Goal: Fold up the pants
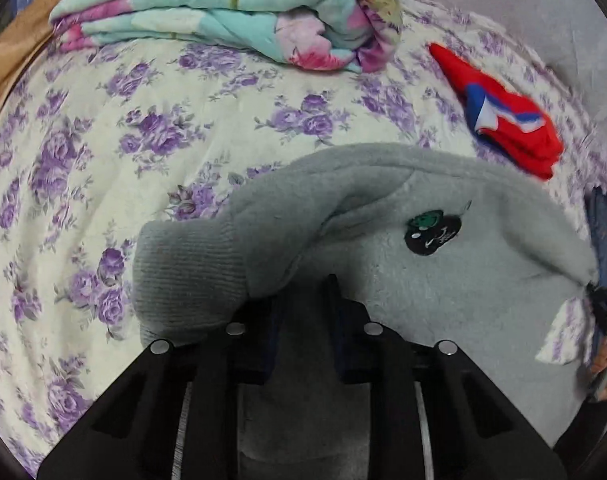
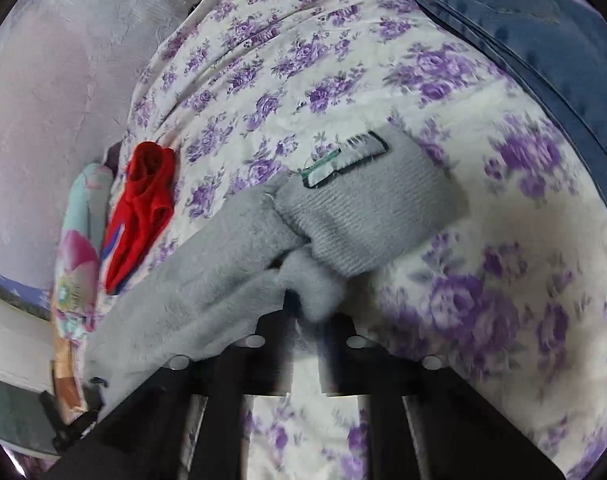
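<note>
Grey fleece pants (image 1: 443,288) lie on a bed with a purple-flower sheet (image 1: 103,152). A ribbed cuff (image 1: 187,276) droops to the left of my left gripper (image 1: 303,292), which is shut on the grey fabric. A black and green patch (image 1: 431,232) shows on the pants. In the right wrist view my right gripper (image 2: 307,312) is shut on a bunch of the grey pants (image 2: 207,280) just below the ribbed waistband (image 2: 367,216), which carries a sewn label (image 2: 343,160).
A folded floral quilt (image 1: 239,12) lies at the far side of the bed. A folded red garment (image 1: 507,120) lies to the right, also in the right wrist view (image 2: 143,208). Blue jeans (image 2: 543,40) lie at the upper right there.
</note>
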`<action>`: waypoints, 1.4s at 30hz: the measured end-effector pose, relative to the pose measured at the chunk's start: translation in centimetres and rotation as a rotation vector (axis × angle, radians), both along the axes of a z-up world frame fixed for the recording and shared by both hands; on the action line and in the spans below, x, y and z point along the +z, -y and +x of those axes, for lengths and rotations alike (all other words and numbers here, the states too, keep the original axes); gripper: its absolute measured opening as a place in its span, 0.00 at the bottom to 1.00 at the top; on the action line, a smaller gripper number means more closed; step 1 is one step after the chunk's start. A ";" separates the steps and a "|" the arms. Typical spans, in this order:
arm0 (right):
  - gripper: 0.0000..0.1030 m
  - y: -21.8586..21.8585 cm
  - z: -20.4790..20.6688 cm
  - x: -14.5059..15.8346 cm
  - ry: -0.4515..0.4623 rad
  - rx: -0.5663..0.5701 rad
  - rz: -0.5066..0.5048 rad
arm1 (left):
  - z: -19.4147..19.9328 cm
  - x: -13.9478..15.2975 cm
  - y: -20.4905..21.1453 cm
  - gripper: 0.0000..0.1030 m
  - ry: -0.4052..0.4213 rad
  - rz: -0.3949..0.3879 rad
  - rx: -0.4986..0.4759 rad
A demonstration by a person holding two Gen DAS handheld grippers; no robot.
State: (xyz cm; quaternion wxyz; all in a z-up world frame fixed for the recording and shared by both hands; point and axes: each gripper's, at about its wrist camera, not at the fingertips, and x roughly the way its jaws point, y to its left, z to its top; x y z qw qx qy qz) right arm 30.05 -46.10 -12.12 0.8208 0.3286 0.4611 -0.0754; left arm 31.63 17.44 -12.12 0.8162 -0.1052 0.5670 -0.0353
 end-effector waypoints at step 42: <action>0.64 -25.8 -1.2 9.8 0.175 0.821 -0.351 | 4.1 2.6 1.7 0.12 0.255 0.019 -0.510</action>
